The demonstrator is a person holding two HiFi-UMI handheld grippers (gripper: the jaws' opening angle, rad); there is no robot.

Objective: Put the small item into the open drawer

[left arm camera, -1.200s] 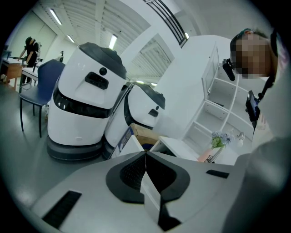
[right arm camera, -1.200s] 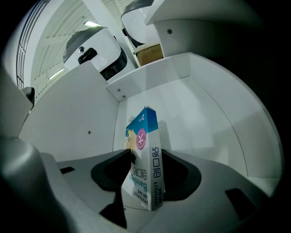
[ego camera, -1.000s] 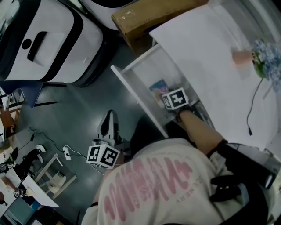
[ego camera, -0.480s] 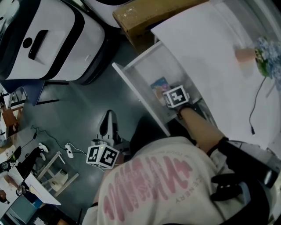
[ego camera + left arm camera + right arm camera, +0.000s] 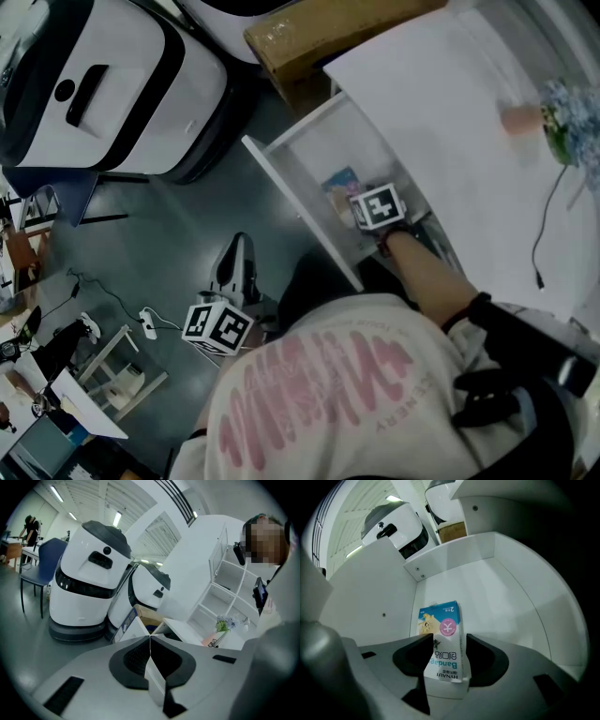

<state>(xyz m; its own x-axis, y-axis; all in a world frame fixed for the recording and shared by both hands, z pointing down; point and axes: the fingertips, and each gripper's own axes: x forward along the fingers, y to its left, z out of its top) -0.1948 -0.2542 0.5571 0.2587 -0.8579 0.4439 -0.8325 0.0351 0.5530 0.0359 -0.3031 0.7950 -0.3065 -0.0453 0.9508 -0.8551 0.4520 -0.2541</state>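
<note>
The small item is a blue-and-white bandage box (image 5: 440,625). It lies lengthwise in the open white drawer (image 5: 454,555), pointing away from me. My right gripper (image 5: 447,641) reaches into the drawer with the box between its jaws. The jaws are opening, and their pads flank the box's near end. From the head view, the drawer (image 5: 281,178) stands pulled out from under the white top. The right gripper's marker cube (image 5: 378,206) sits over it, with the box (image 5: 340,183) just beyond. My left gripper (image 5: 150,639) is shut and empty, held low over the floor, its marker cube (image 5: 217,328) by the person's side.
Two large white robots (image 5: 103,84) stand to the left of the drawer. A cardboard box (image 5: 319,33) sits behind it. The white tabletop (image 5: 450,112) carries flowers (image 5: 567,117) and a thin cable (image 5: 539,234). Cables and small furniture clutter the floor at lower left (image 5: 112,356).
The right gripper stays in the drawer over the box, barely shifted. The left gripper's cube has drifted slightly up and left.
</note>
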